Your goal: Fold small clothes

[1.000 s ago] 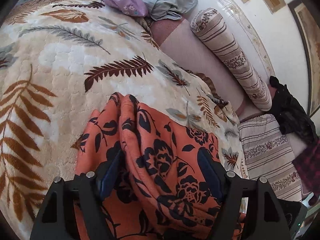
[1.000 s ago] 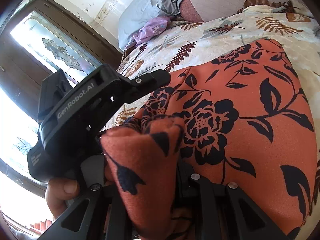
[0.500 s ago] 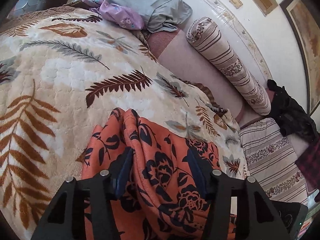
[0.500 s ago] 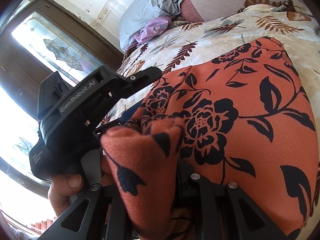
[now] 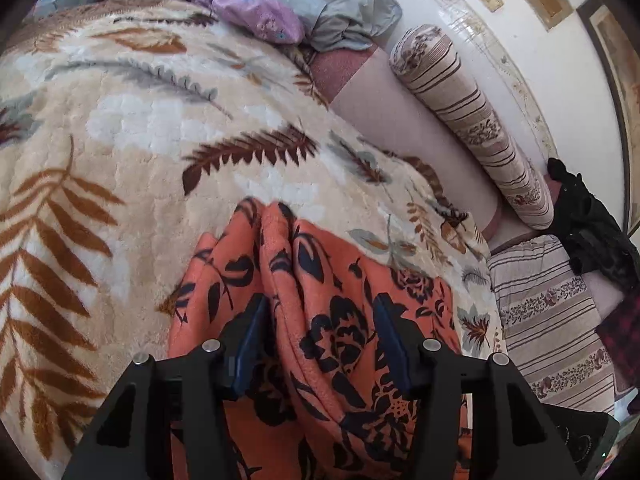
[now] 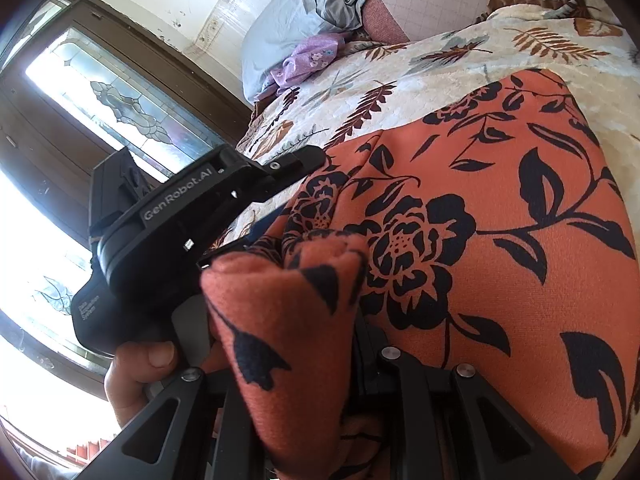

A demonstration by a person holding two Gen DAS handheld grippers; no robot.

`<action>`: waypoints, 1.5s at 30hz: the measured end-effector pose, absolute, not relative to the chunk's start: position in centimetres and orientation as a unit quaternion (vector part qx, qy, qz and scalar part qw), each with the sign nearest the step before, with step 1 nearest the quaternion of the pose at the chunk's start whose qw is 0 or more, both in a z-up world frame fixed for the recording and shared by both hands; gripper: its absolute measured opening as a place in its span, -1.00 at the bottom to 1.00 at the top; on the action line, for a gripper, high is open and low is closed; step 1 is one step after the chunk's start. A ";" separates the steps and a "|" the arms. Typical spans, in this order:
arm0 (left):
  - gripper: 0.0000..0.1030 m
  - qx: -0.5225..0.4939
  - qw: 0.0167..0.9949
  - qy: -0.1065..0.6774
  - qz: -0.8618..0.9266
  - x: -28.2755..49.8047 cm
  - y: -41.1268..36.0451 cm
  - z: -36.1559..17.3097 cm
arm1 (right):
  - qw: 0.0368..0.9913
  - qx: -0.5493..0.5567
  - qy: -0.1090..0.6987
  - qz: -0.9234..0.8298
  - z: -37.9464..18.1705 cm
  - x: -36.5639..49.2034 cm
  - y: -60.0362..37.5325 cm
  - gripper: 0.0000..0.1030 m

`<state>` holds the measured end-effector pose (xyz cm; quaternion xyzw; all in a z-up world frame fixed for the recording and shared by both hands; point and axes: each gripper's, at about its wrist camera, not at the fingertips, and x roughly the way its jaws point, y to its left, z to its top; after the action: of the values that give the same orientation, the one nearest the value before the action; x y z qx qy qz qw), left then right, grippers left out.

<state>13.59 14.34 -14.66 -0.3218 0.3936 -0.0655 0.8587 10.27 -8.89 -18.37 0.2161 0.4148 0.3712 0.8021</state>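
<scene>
An orange garment with black flowers (image 5: 340,320) lies on the leaf-patterned blanket (image 5: 132,128). My left gripper (image 5: 320,308) straddles a raised fold of it. The jaws are opening slightly, while both blue pads (image 5: 250,332) still touch the fold. In the right wrist view the garment (image 6: 500,220) spreads out ahead, and my right gripper (image 6: 288,352) is shut on a bunched corner (image 6: 280,300) that hides its fingertips. The left gripper's black body (image 6: 192,216) sits just to the left, held by a hand (image 6: 136,368).
A grey pillow (image 5: 332,4) and a purple cloth (image 5: 256,16) lie at the bed's far end. A striped bolster (image 5: 472,120) runs along the wall, with a striped cushion (image 5: 548,320) and dark clothes (image 5: 592,224) at right. A glass-panelled window (image 6: 120,96) stands left.
The left gripper's jaws came in around the fold of the orange garment and drew back slightly. The right gripper kept still with its bunched corner.
</scene>
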 end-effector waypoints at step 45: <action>-0.56 -0.250 0.848 0.445 -0.140 15.8 17.4 -12.6 | 0.854 0.130 0.364 0.348 -12.9 7.3 -4.5 0.09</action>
<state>15.82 17.40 -12.56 -0.2502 0.4453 -0.1398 0.8483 7.32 -4.48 -12.89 0.1305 0.3637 0.3483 0.8540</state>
